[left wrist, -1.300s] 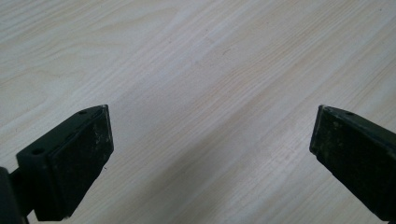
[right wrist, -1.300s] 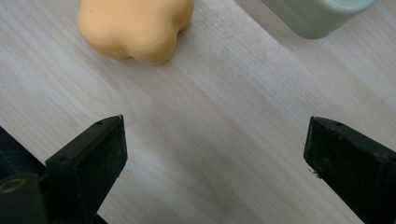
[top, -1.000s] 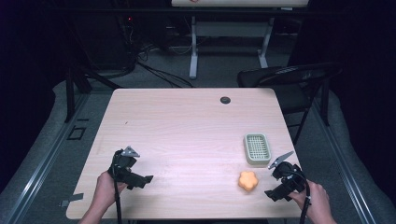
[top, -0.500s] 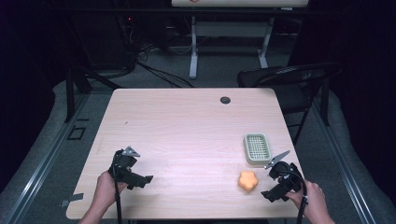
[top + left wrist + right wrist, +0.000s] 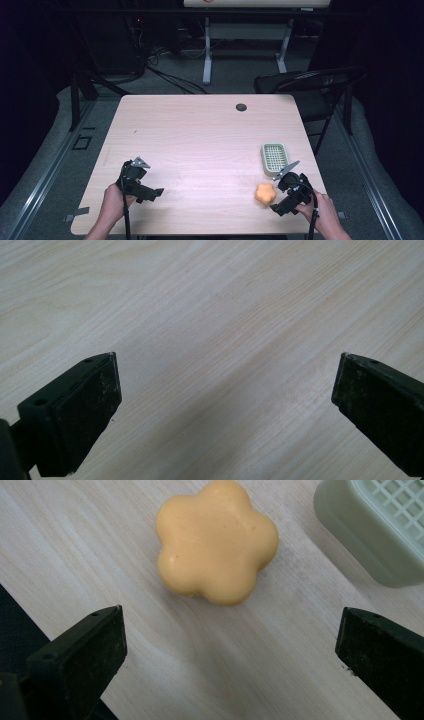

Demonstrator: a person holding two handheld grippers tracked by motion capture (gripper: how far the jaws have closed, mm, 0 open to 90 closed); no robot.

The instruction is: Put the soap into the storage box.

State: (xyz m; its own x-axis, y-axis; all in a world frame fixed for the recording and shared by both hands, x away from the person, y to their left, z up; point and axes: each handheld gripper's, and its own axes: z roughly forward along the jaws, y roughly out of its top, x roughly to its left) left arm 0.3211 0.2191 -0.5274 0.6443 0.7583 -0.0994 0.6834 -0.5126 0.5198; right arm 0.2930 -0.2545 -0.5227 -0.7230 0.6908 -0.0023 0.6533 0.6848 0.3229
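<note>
An orange flower-shaped soap (image 5: pixel 265 192) lies flat on the table near the front right; in the right gripper view the soap (image 5: pixel 217 542) sits just ahead of the jaws. Behind it stands a pale green slotted dish (image 5: pixel 274 159), also seen at the upper right as the dish (image 5: pixel 380 530). My right gripper (image 5: pixel 286 196) is just right of the soap. Its jaws have just been opening and the right gripper (image 5: pixel 230 625) stands open with nothing between them. My left gripper (image 5: pixel 146 189) rests at the front left, and the left gripper (image 5: pixel 227 375) is open over bare wood.
The light wooden table (image 5: pixel 200 135) has a small black round cap (image 5: pixel 241 107) near its far edge. A dark folding chair (image 5: pixel 310 82) stands beyond the back right corner. The table's front edge runs close behind both hands.
The right gripper has shifted a little to the left, closer to the orange soap, and its jaws look wider. The left hand, soap and dish have stayed put.
</note>
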